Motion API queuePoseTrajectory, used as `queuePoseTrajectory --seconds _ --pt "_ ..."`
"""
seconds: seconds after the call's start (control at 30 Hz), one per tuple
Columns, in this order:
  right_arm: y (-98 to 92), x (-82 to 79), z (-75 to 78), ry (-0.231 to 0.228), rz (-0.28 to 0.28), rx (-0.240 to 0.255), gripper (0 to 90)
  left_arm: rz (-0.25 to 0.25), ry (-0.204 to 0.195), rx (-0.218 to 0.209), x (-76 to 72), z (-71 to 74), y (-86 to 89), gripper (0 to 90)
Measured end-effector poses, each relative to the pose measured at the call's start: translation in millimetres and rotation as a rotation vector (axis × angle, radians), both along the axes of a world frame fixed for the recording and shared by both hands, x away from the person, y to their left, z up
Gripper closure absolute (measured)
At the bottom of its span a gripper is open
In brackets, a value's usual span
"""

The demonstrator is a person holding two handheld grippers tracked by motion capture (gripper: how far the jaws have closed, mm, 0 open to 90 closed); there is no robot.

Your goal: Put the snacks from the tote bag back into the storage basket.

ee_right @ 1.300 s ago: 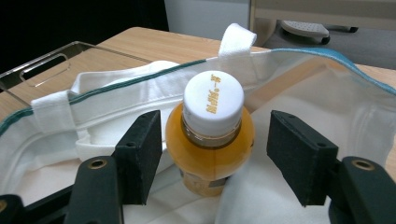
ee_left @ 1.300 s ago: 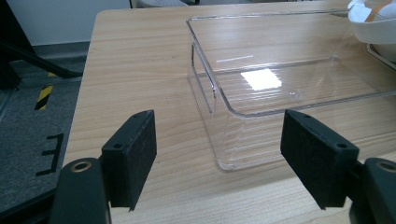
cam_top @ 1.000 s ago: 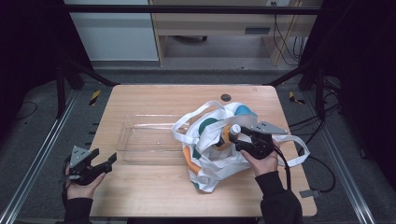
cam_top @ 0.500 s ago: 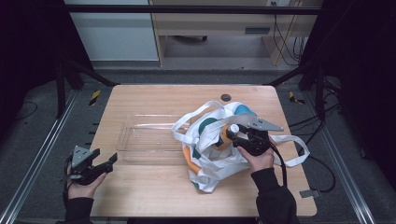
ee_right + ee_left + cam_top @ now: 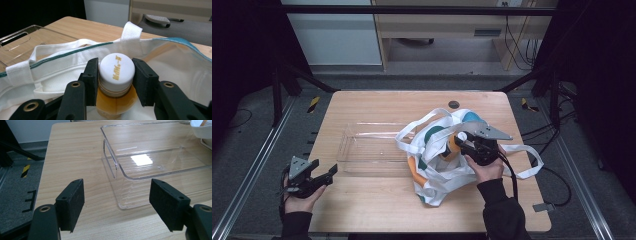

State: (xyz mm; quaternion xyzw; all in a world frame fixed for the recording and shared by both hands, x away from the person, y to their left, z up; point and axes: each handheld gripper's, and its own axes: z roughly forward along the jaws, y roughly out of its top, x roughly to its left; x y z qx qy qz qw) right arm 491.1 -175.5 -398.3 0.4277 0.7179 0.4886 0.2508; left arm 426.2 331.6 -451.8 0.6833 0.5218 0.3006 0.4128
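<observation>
Nearest the person, the left tongs (image 5: 319, 176) sit at the worktop's (image 5: 377, 210) near left corner, held low in a hand. In the left gripper view their 2 black foam-faced pads (image 5: 72, 202) stand wide apart with only bare wood grain between them: released, holding nothing. Just past them lies the clear plastic tray (image 5: 150, 157), a shallow rectangular bin with rounded corners, a slot handle in its end wall and a glossy floor that throws back a bright patch of light.

Further right, the right tongs (image 5: 115, 75) have just been closing, and the bottle (image 5: 115, 72) stands between the 2 matte black pads. Its cap is smooth, white and round with gold lettering on top; below it a pale ridged ring and an amber, translucent body show. Both pads (image 5: 91, 75) lie against the sides of the cap, so the tongs are grasping the bottle by its cap.

The bottle sits inside the mouth of the cloth bag (image 5: 432, 175), a soft white tote, crumpled, with teal edging, teal and orange print, and flat woven straps (image 5: 522, 150) looping loose over the pale wooden worktop. Beyond the bag a small dark round hole (image 5: 454, 104) marks the far edge.
</observation>
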Motion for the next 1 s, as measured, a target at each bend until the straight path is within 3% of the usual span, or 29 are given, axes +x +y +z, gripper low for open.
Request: queuePoseTrajectory --seconds 0.33,0.53,0.77,0.93,1.0 --pt "-2.7 0.6 6.7 0.038 0.024 -0.041 59.1 0.002 0.002 0.002 0.0 0.1 0.8 28.5" --pt "-0.4 -3.2 15.6 0.017 0.044 -0.067 59.1 0.005 -0.003 0.001 -0.1 0.2 0.9 28.7" --pt "1.9 -6.5 24.0 0.030 0.073 -0.103 59.1 0.001 0.000 0.005 -0.1 0.4 0.8 29.1" --pt "6.2 -1.4 14.2 0.050 0.081 -0.112 59.0 0.001 -0.001 0.004 -0.1 0.3 0.0 29.2" --pt "7.7 0.2 9.7 0.031 0.084 -0.100 58.9 -0.001 -0.001 0.009 -0.3 0.5 0.4 29.2"
